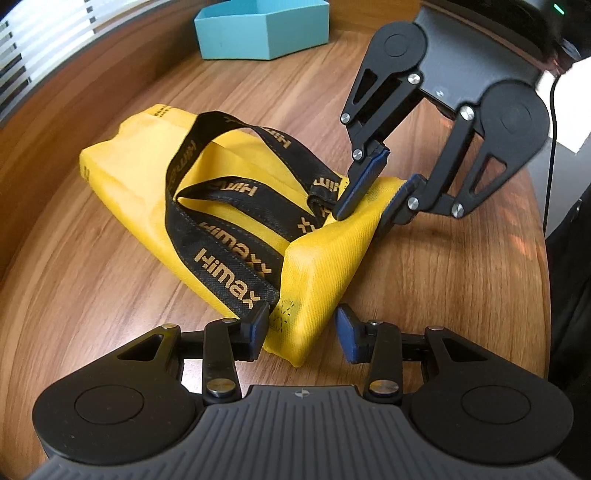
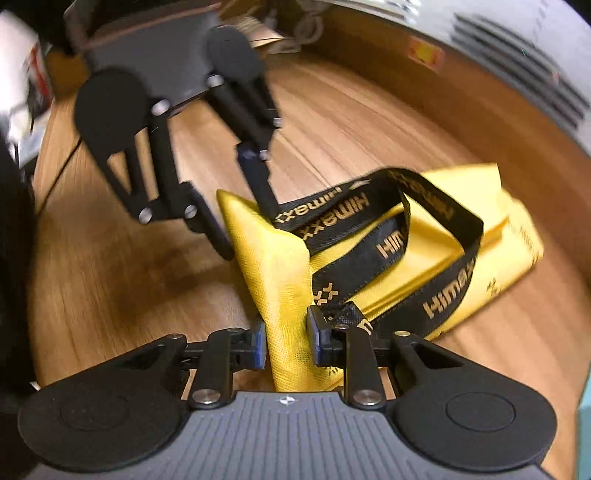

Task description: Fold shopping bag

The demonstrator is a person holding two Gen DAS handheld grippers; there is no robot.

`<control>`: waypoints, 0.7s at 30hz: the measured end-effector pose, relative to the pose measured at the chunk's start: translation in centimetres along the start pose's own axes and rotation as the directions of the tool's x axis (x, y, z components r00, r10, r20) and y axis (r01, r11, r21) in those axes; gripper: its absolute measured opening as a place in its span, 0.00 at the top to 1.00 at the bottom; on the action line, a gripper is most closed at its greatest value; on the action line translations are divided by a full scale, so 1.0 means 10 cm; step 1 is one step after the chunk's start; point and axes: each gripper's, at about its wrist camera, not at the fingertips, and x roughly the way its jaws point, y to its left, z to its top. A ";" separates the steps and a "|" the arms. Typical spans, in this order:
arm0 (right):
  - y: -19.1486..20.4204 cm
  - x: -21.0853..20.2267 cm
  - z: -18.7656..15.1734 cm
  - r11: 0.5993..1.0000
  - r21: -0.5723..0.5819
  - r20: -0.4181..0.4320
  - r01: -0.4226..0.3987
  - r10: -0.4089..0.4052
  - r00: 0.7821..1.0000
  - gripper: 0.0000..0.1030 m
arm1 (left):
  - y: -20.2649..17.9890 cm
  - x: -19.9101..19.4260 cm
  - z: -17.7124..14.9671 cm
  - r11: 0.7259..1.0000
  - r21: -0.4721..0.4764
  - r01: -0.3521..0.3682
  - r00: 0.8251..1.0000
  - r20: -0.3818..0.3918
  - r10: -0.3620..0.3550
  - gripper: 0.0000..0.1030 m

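Note:
A yellow shopping bag with black "Himax" straps lies partly folded on the wooden table. Its near end is raised in a fold. My left gripper is open, one finger on each side of the raised corner. My right gripper straddles the other end of that fold, its jaws apart and not pinching. In the right wrist view the bag stands between the fingers of my right gripper, and the left gripper straddles the far corner. The straps loop over the bag.
A teal open box stands at the far side of the table. The table's edge curves off at the right, where a black cable hangs. A wall or cabinet runs behind the table in the right wrist view.

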 end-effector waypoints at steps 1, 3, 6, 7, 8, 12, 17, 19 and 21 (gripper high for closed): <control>-0.04 0.00 0.01 0.999 0.030 0.000 -0.019 0.019 1.000 0.74 | -0.01 -0.01 -0.01 1.000 0.005 0.002 1.000 0.001 -0.002 0.62; -0.14 0.01 0.01 0.993 0.101 0.001 -0.067 0.067 0.998 0.74 | -0.04 -0.03 -0.04 1.000 0.012 0.011 1.000 -0.007 -0.011 0.66; -0.22 0.00 -0.03 0.975 0.186 0.008 -0.124 0.124 0.992 0.74 | -0.05 -0.06 -0.03 0.999 -0.001 0.047 0.998 -0.028 -0.047 0.70; -0.23 -0.02 -0.06 0.967 0.211 0.010 -0.142 0.143 0.990 0.74 | -0.06 -0.07 -0.03 0.998 -0.010 0.067 0.997 -0.042 -0.068 0.71; -0.22 -0.04 -0.10 0.962 0.227 0.011 -0.154 0.156 0.988 0.74 | -0.06 -0.09 -0.02 0.996 -0.022 0.088 0.995 -0.053 -0.089 0.71; -0.18 -0.04 -0.17 0.925 0.297 0.001 -0.235 0.245 0.969 0.74 | 0.03 -0.09 -0.03 0.974 -0.143 0.174 0.978 -0.090 -0.188 0.71; -0.30 0.02 -0.18 0.866 0.402 0.013 -0.297 0.320 0.948 0.74 | 0.37 0.02 -0.06 0.881 -0.409 0.238 0.951 -0.085 -0.297 0.70; -0.44 0.06 -0.19 0.827 0.462 0.031 -0.321 0.347 0.937 0.74 | 0.47 0.06 -0.07 0.844 -0.472 0.254 0.942 -0.079 -0.327 0.70; -0.49 0.07 -0.19 0.817 0.477 0.039 -0.325 0.350 0.936 0.74 | 0.55 0.11 -0.08 0.809 -0.524 0.266 0.932 -0.074 -0.354 0.70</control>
